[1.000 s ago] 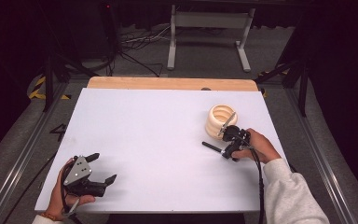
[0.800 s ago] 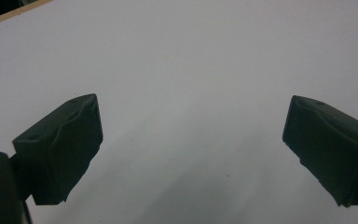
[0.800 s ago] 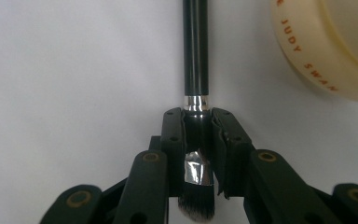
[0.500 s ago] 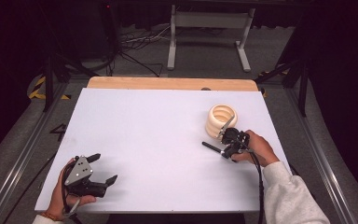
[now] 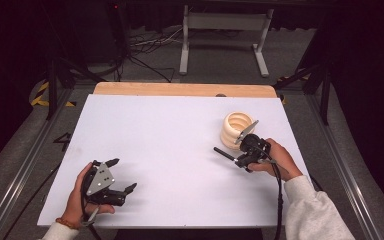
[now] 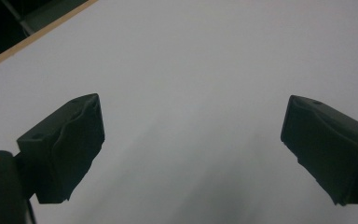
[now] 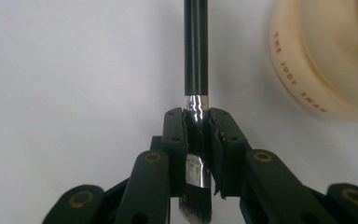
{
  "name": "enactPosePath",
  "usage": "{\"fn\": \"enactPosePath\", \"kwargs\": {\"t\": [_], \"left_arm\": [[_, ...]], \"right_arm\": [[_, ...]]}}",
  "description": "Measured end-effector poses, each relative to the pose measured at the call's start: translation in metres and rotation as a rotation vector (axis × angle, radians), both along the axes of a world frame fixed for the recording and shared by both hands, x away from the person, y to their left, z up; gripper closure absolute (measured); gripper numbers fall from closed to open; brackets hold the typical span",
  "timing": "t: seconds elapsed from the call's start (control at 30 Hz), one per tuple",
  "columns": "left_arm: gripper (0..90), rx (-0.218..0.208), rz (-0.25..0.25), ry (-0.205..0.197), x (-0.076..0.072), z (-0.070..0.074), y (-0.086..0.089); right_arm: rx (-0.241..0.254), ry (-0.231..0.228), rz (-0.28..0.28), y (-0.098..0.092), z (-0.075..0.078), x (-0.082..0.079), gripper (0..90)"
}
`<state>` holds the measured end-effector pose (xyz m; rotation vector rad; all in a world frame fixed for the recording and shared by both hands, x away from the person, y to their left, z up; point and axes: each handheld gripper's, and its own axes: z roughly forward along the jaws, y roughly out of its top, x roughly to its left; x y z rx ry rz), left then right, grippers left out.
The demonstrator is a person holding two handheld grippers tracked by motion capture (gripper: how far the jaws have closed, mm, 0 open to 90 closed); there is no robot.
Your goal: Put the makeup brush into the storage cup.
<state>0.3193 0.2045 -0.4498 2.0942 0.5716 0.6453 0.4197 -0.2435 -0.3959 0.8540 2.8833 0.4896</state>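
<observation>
A brush with a black handle (image 5: 225,153) (image 7: 196,46), a silver ferrule and dark bristles lies low over the white table (image 5: 170,135). My right gripper (image 5: 241,158) (image 7: 196,116) is shut on its ferrule. Its jaws have just been closing with the brush between them. The handle points away from the hand, toward the table's middle. A cream ridged cup (image 5: 236,127) (image 7: 326,60) stands just beyond that gripper, apart from the brush. My left gripper (image 5: 121,174) (image 6: 191,140) rests open at the front left with nothing between its jaws.
A wooden strip (image 5: 180,89) runs along the table's far edge. Beyond it stand a grey metal frame (image 5: 225,22) and loose cables on the floor. The cup carries small red lettering around its rim.
The left gripper has shifted a little to the right across the table. The right gripper has stayed in place beside the cup, holding the brush.
</observation>
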Motion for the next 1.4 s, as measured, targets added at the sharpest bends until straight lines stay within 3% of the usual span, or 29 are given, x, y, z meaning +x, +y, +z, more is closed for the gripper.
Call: {"fn": "enactPosePath", "kwargs": {"t": [0.17,0.23,0.3,0.33,0.37,0.43,0.5,0.57,0.63,0.7,0.87,0.9,1.0,1.07,1.17,1.4], "left_arm": [[9.6,0.085,-0.057,-0.043,0.006,0.002,-0.031],[11.5,0.130,-0.082,-0.080,0.008,0.004,-0.048],[12.0,0.133,-0.097,-0.087,0.009,0.004,-0.052],[13.2,0.142,-0.107,-0.102,0.010,0.004,-0.057],[14.9,0.147,-0.113,-0.106,0.011,0.004,-0.059],[15.2,0.147,-0.129,-0.094,0.015,0.002,-0.066],[15.2,0.136,-0.139,-0.086,0.016,0.002,-0.070],[15.0,0.135,-0.142,-0.085,0.016,0.002,-0.070],[15.0,0.129,-0.143,-0.078,0.016,0.002,-0.068],[14.8,0.112,-0.137,-0.066,0.018,0.003,-0.065],[14.2,0.091,-0.130,-0.056,0.015,0.002,-0.059],[14.2,0.096,-0.130,-0.058,0.015,0.001,-0.058],[14.0,0.097,-0.128,-0.062,0.015,0.002,-0.058],[14.0,0.094,-0.129,-0.064,0.015,0.002,-0.059],[14.0,0.093,-0.135,-0.066,0.015,0.003,-0.060],[13.9,0.092,-0.153,-0.051,0.017,0.002,-0.065]], "right_arm": [[0.021,-0.009,0.013,0.012,0.011,-0.004,78.3],[0.028,-0.005,0.028,0.021,0.015,-0.005,79.3],[0.031,-0.002,0.033,0.024,0.016,-0.005,79.6],[0.040,-0.001,0.040,0.028,0.017,-0.005,82.0],[0.041,-0.001,0.044,0.032,0.019,-0.005,90.0],[0.024,0.007,0.046,0.038,0.016,-0.004,90.0],[-0.047,0.027,0.066,0.046,0.002,-0.005,90.0],[-0.042,0.026,0.059,0.047,-0.001,-0.005,89.2],[-0.009,-0.010,0.021,0.048,-0.001,-0.004,80.2],[-0.039,-0.063,0.007,0.048,0.000,-0.002,72.3],[-0.062,-0.069,-0.029,0.040,-0.001,0.003,66.7],[-0.045,-0.035,-0.031,0.037,-0.004,0.004,63.5],[-0.063,-0.008,-0.026,0.042,-0.010,0.007,57.8],[-0.100,0.013,-0.020,0.047,-0.016,0.011,56.1],[-0.144,0.040,-0.027,0.052,-0.025,0.017,58.7],[-0.169,0.092,-0.011,0.058,-0.023,0.026,74.4]]}}
